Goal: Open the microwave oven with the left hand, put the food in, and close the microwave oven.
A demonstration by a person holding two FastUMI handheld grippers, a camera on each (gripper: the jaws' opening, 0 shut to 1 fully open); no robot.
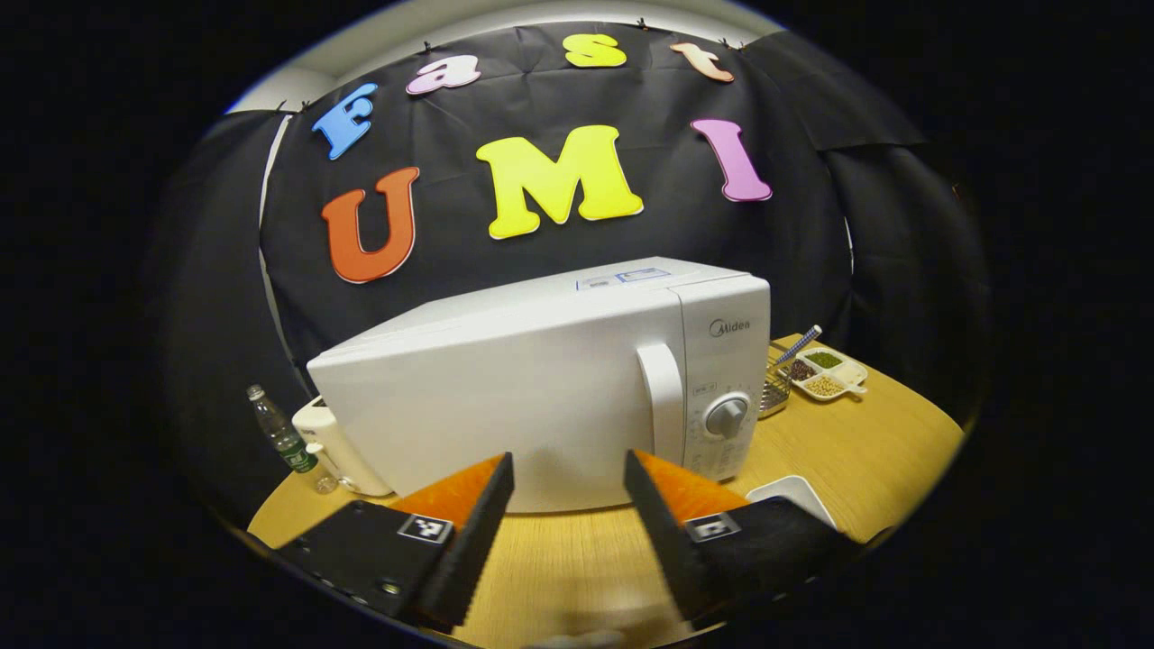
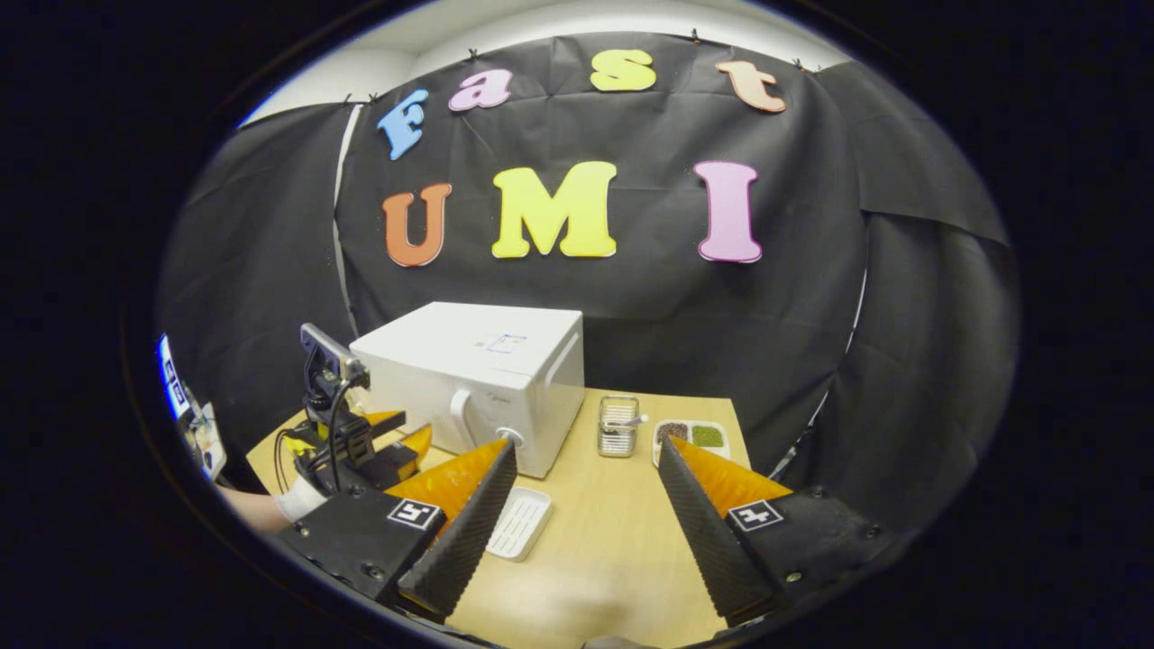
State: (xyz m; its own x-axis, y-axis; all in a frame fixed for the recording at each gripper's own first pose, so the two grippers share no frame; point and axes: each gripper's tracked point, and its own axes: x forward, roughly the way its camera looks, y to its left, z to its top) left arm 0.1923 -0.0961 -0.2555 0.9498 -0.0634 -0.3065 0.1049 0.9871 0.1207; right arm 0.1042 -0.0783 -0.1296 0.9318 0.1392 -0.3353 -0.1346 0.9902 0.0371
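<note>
A white microwave oven point(image 1: 541, 388) stands on the wooden table with its door shut; its upright handle point(image 1: 661, 397) and round dial point(image 1: 727, 415) are at the right of the front. My left gripper point(image 1: 568, 469) hangs open just in front of the door, left of the handle, holding nothing. In the right gripper view the microwave point(image 2: 478, 379) sits at the back left and the left gripper point(image 2: 388, 433), held by a hand, hovers before it. My right gripper point(image 2: 586, 460) is open and empty above the table. A white ribbed rectangular dish point(image 2: 518, 523) lies by its left finger.
A divided tray of beans point(image 2: 690, 435) and a small metal basket point(image 2: 618, 425) sit right of the microwave. A plastic bottle point(image 1: 279, 433) and a white jug-like appliance point(image 1: 329, 442) stand at its left. The wooden table point(image 2: 613, 541) extends toward me.
</note>
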